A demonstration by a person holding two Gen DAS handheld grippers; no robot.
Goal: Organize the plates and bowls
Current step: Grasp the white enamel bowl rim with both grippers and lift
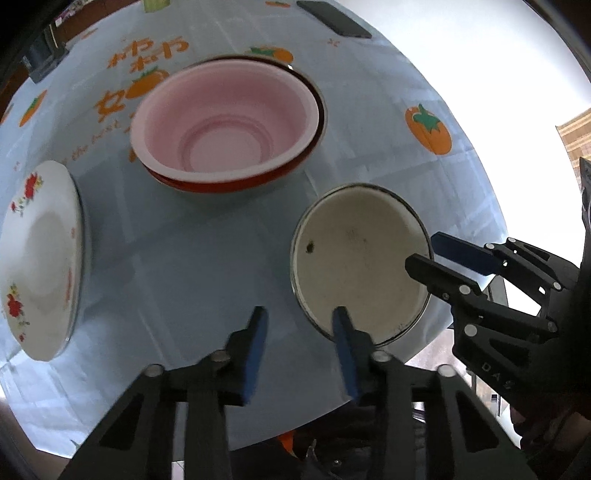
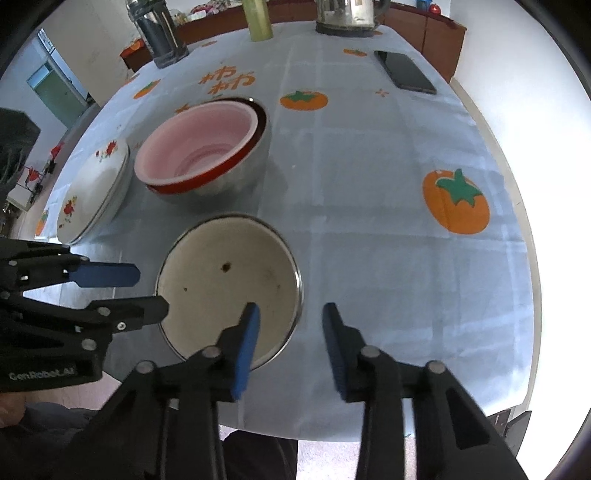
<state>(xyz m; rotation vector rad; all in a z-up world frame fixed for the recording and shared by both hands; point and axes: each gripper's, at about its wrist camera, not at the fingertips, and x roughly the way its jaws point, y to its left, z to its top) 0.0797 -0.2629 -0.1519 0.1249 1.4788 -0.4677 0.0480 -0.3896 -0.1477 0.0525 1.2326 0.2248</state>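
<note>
We had both hand-held grippers spread open and empty: the left hand-held gripper (image 1: 299,325) and right hand-held gripper (image 2: 290,321) flanked the cream enamel bowl (image 2: 229,284) near us on the tabletop (image 2: 369,221). Beyond it sat the pink bowl stack (image 2: 199,147), with the floral plates (image 2: 92,188) far left.

Persimmon-print tablecloth (image 2: 369,184), wooden sideboard (image 2: 424,26) behind, bright daylight

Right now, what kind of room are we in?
Probably a home dining room: a persimmon-print tablecloth, a kettle and phone at the far end, stacked bowls and plates.
</note>
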